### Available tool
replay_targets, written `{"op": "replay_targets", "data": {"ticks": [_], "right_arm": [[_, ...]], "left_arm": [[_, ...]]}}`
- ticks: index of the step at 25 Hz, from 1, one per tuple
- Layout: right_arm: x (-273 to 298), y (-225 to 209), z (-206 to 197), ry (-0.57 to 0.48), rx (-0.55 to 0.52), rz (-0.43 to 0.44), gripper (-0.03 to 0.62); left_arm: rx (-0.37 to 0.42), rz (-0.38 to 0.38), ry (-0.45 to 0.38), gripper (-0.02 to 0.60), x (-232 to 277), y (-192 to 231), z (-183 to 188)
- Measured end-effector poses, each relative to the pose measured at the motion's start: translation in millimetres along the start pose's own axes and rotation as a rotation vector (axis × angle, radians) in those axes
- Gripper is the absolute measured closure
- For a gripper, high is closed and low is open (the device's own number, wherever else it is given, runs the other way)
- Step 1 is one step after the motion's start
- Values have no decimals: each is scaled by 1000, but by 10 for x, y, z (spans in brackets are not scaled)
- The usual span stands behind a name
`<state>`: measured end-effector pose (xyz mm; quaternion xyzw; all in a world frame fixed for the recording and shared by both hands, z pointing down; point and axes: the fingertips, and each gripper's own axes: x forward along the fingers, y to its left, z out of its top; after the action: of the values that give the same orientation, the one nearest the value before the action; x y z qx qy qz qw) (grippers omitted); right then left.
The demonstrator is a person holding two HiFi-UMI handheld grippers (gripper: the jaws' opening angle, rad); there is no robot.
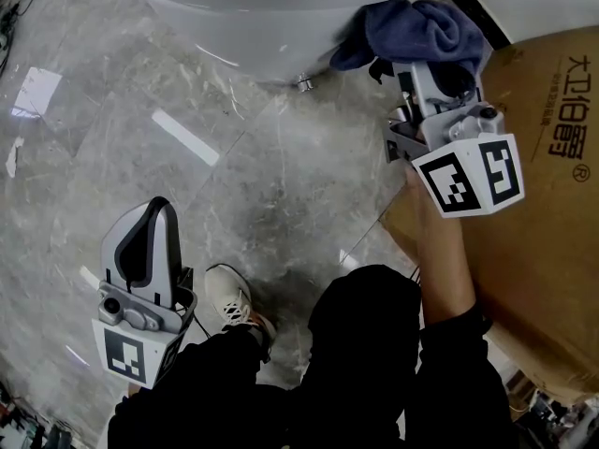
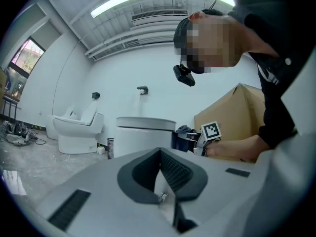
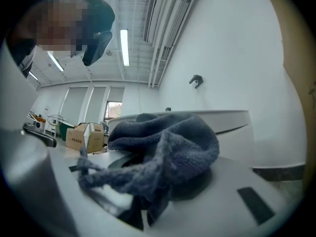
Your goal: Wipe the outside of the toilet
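**Right gripper** (image 1: 419, 64): fingers pinched on a blue cloth (image 1: 421, 28). Its folds spilled over both jaws and hid their tips. The cloth was bunched against the toilet (image 1: 253, 21), touching the right side of the white bowl low down near the base. The right cube (image 1: 471, 174) sat at the gripper's rear, on the end away from the toilet. A hand (image 1: 426, 215) held the handle below it.

**Left gripper** (image 2: 159, 157): ribbed pads (image 2: 174, 171) were pressed together, pad to pad. It was held well apart from the toilet, out in front of it and above the floor, with the jaws pointing toward the bowl. The left cube (image 1: 129, 355) was on the end farthest from the toilet.

**Toilet**: white and smooth-sided. A small metal fitting (image 1: 304, 83) sat at the foot of its wall, just left of the cloth.

**Floor** (image 1: 253, 185): glossy grey marbled tile that ran up to the toilet's base.

**Box** (image 1: 547, 251): brown printed cardboard, just right of the toilet. The right gripper was between the two.

**Person**: dark sleeves and trousers, crouched in front of the toilet. A pale shoe (image 1: 232, 299) was on the floor, farther from the toilet than the left gripper's tips.

**Second toilet** (image 2: 78, 130): white, against the wall, well to the left of the toilet. It showed only in the left gripper view.
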<state>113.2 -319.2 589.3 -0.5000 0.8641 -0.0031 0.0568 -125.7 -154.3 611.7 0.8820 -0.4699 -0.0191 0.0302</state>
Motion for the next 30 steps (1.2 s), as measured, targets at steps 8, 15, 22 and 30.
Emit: {"op": "replay_targets", "data": {"ticks": [8,15,22,30], "right_arm": [[6,13,-116,4,-16,21,494],[-32,-30,-378,44,-10,11,494],[-41,-104,-749,96,7,-6,494],[-48,-187,-1219,177,43,-26,494]], "left_arm": [[-4,-1,4,571,14,3,-29],[-8,-2,9,571,14,19,-68],[-12,-5,18,571,26,36,-108],[-15,2,25,571,9,81,-124]]}}
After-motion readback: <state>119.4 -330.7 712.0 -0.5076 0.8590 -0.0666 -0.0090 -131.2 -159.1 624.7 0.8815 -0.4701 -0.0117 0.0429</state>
